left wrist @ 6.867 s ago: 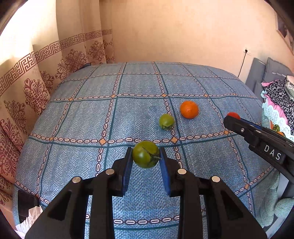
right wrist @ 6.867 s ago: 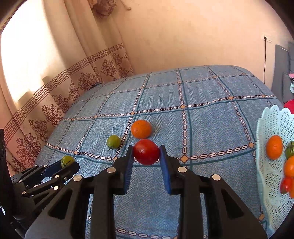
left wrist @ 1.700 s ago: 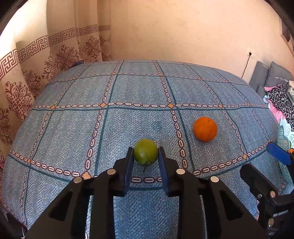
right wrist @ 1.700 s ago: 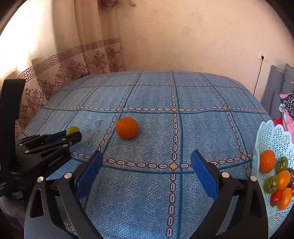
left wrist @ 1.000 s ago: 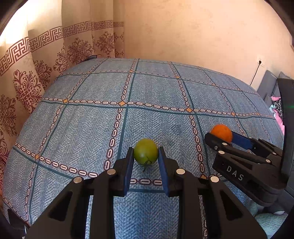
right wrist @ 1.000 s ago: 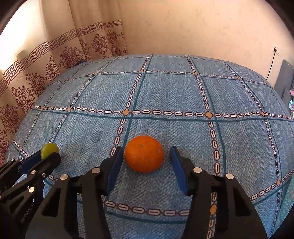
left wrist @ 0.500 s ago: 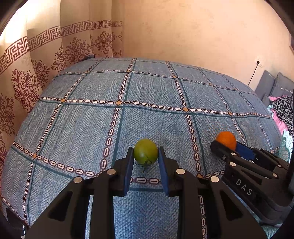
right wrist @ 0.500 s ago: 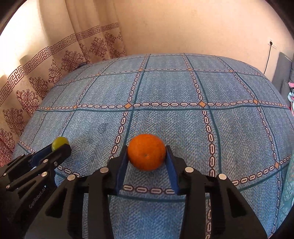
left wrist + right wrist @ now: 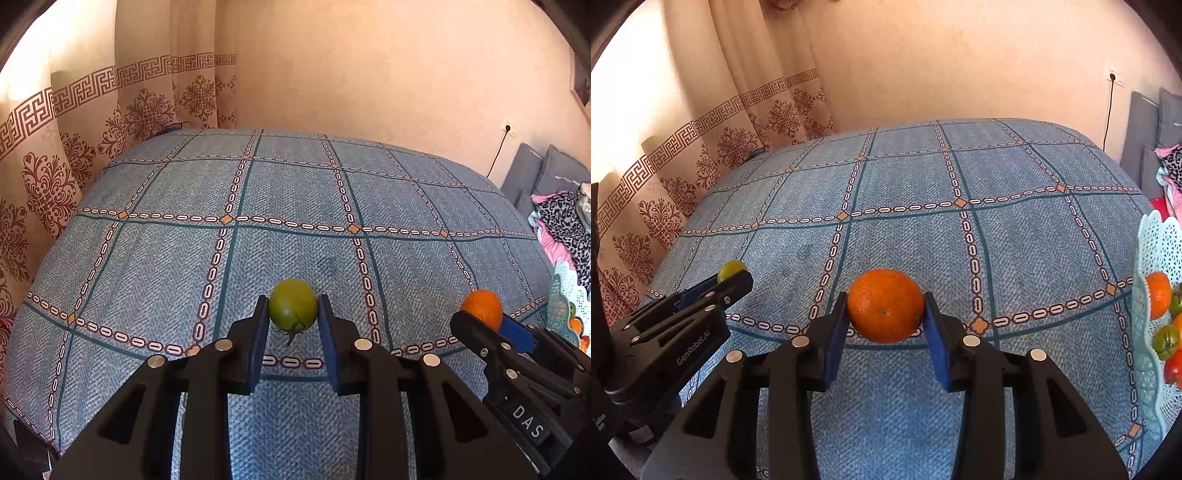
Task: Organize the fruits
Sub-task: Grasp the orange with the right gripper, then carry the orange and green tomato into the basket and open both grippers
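My left gripper (image 9: 292, 323) pinched a small round green tomato (image 9: 293, 304) above the blue checked bedspread (image 9: 295, 206). My right gripper (image 9: 885, 325) clamped a round orange mandarin (image 9: 885, 305), lifted near the bed's right edge beside the pale lace-patterned fruit basket (image 9: 1156, 251).

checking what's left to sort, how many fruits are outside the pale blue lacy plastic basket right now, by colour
orange, the round orange citrus fruit in the right gripper: 1
green, the round green tomato in the left gripper: 1
total: 2
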Demonstrator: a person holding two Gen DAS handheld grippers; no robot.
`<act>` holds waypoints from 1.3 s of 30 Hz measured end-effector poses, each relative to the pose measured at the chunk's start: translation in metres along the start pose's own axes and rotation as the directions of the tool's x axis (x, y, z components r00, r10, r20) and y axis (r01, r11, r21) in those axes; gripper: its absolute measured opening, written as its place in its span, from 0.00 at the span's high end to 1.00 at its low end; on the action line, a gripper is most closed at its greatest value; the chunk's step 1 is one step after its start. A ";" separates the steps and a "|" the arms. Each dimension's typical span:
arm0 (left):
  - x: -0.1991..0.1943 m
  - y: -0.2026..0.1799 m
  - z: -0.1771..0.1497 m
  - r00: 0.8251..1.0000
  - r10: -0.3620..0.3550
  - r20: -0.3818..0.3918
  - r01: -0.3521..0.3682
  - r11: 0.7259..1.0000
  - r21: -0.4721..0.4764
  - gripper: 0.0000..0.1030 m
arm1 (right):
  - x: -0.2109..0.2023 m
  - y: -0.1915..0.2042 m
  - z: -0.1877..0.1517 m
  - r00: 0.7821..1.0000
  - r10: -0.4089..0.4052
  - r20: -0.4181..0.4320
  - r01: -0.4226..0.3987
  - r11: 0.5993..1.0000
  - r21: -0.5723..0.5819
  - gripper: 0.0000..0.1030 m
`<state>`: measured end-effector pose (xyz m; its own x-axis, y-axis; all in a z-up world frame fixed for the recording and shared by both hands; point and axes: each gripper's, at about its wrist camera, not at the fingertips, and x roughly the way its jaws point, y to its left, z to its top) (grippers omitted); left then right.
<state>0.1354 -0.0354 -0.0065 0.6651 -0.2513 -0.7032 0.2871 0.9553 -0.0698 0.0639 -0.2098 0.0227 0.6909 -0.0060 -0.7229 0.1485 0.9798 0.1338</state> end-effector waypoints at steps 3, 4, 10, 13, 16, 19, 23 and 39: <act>-0.004 -0.006 0.000 1.000 -0.005 0.007 0.005 1.000 0.008 0.74 | -0.014 0.000 -0.002 1.000 0.003 0.022 -0.003 1.000 -0.002 0.60; -0.005 -0.007 0.001 1.000 -0.006 0.010 0.006 1.000 0.010 0.74 | -0.018 -0.001 -0.002 1.000 0.004 0.028 -0.004 1.000 0.000 0.60; -0.018 -0.016 0.003 0.999 -0.015 0.045 0.013 0.999 0.032 0.74 | -0.043 -0.007 -0.006 0.998 0.007 0.062 -0.008 1.000 0.015 0.60; -0.025 -0.022 0.002 0.998 -0.036 0.052 0.034 0.999 0.039 0.74 | -0.056 -0.008 -0.008 0.997 0.007 0.076 -0.008 1.000 0.015 0.60; -0.031 -0.029 0.001 0.997 -0.054 0.057 0.051 0.997 0.052 0.74 | -0.069 -0.012 -0.010 0.996 0.003 0.090 -0.005 1.000 0.013 0.60; -0.040 -0.038 0.000 0.995 -0.059 0.078 0.053 0.996 0.075 0.74 | -0.082 -0.019 -0.012 0.994 -0.005 0.108 0.003 1.000 0.018 0.60; -0.053 -0.048 0.000 0.993 -0.069 0.100 0.059 0.993 0.101 0.74 | -0.098 -0.031 -0.013 0.991 -0.016 0.134 0.011 0.999 0.042 0.60; -0.094 -0.109 -0.002 0.980 -0.134 0.147 0.101 0.971 0.216 0.74 | -0.144 -0.103 -0.027 0.973 -0.108 0.203 0.069 0.980 0.188 0.60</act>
<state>0.0403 -0.1153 0.0665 0.7146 -0.3975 -0.5756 0.4948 0.8689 0.0143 -0.0700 -0.3045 0.0948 0.8002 -0.1524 -0.5801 0.3268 0.9218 0.2085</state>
